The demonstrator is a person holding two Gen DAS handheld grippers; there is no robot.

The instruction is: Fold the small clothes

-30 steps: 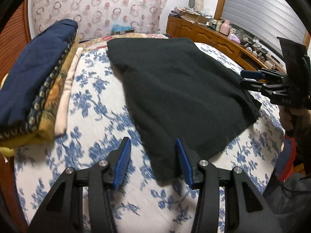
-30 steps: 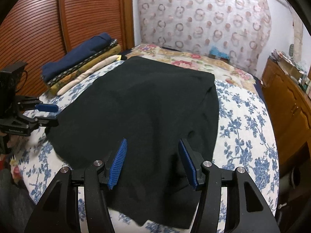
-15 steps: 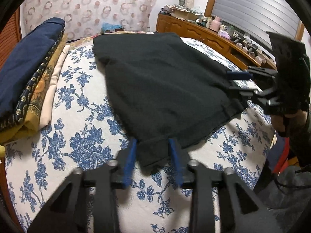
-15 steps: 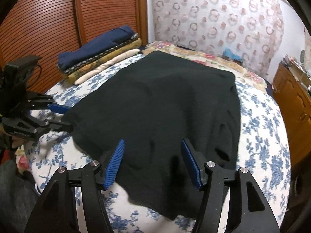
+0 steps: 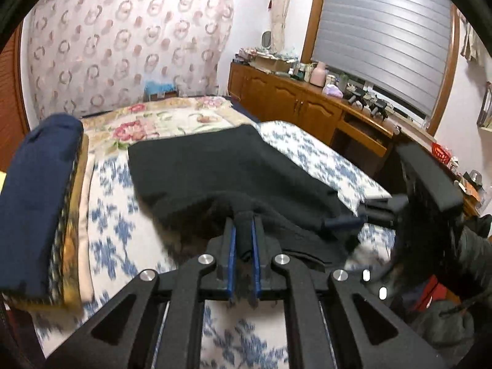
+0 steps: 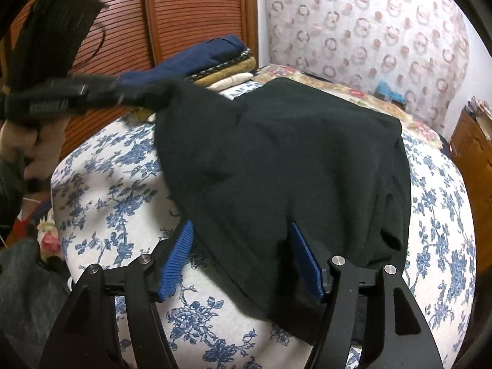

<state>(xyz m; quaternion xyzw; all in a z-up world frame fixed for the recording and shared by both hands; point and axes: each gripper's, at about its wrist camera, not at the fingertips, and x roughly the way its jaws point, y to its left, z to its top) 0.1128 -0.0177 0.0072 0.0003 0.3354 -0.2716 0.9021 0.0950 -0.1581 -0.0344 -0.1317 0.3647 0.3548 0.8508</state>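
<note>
A black garment [image 5: 221, 169] lies spread on the blue-flowered bed [image 5: 113, 230]. My left gripper [image 5: 243, 233] is shut on its near corner and holds that corner lifted off the bed. In the right wrist view the left gripper [image 6: 144, 93] shows at the upper left with the lifted corner of the garment [image 6: 292, 160]. My right gripper [image 6: 243, 255] is open, its blue pads on either side of the garment's near edge, which lies between them. In the left wrist view the right gripper [image 5: 353, 220] is at the garment's right corner.
A stack of folded clothes, navy on top [image 5: 40, 190], lies along the bed's left side, also in the right wrist view [image 6: 212, 58]. A wooden cabinet [image 5: 295, 104] with clutter stands at the right. A slatted wooden door [image 6: 190, 9] is behind the stack.
My left gripper closed on the garment's near corner and lifted it. My right gripper moved in so the garment's edge lies between its open pads.
</note>
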